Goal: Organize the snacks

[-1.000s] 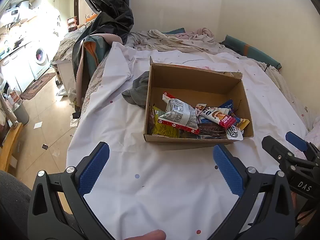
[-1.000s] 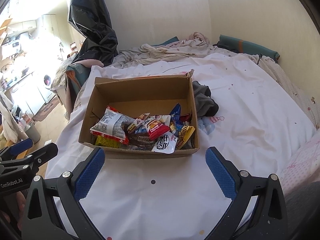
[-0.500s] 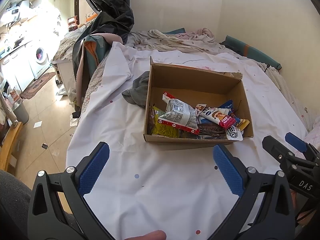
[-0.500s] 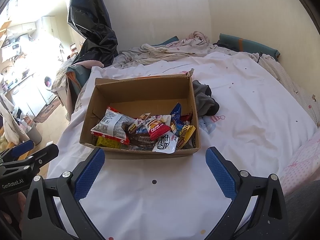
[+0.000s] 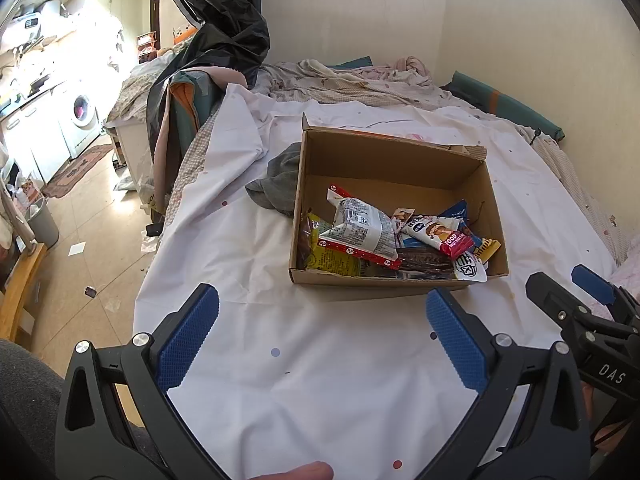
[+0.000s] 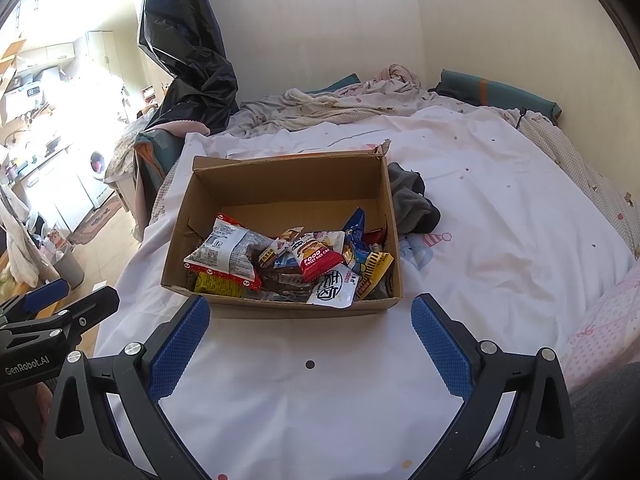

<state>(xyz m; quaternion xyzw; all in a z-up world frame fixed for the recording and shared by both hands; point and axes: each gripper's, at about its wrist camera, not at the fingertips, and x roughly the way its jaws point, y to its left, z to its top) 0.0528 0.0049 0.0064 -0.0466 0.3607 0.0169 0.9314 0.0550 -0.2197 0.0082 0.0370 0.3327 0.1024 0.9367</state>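
Observation:
An open cardboard box (image 5: 384,156) (image 6: 288,178) stands on a white dotted sheet (image 5: 320,368) on a bed. Several snack packets lie heaped in its near half: a silver and red bag (image 5: 356,230) (image 6: 224,254), a red "FOOD" bar (image 5: 436,236) (image 6: 318,256), a yellow packet (image 5: 334,260), a white packet (image 6: 334,290). My left gripper (image 5: 322,328) is open and empty, just short of the box's near wall. My right gripper (image 6: 310,330) is open and empty, also just short of the near wall. Each gripper shows at the edge of the other's view.
A grey cloth (image 5: 276,184) (image 6: 412,202) lies against the box's side. Crumpled bedding (image 5: 352,84) and a green roll (image 6: 496,94) lie by the far wall. A black plastic bag (image 5: 216,24) hangs at the bed's left edge, with floor and a washing machine (image 5: 82,114) beyond.
Both grippers have moved slightly closer to the box. Their jaws stay open. The snacks have not moved.

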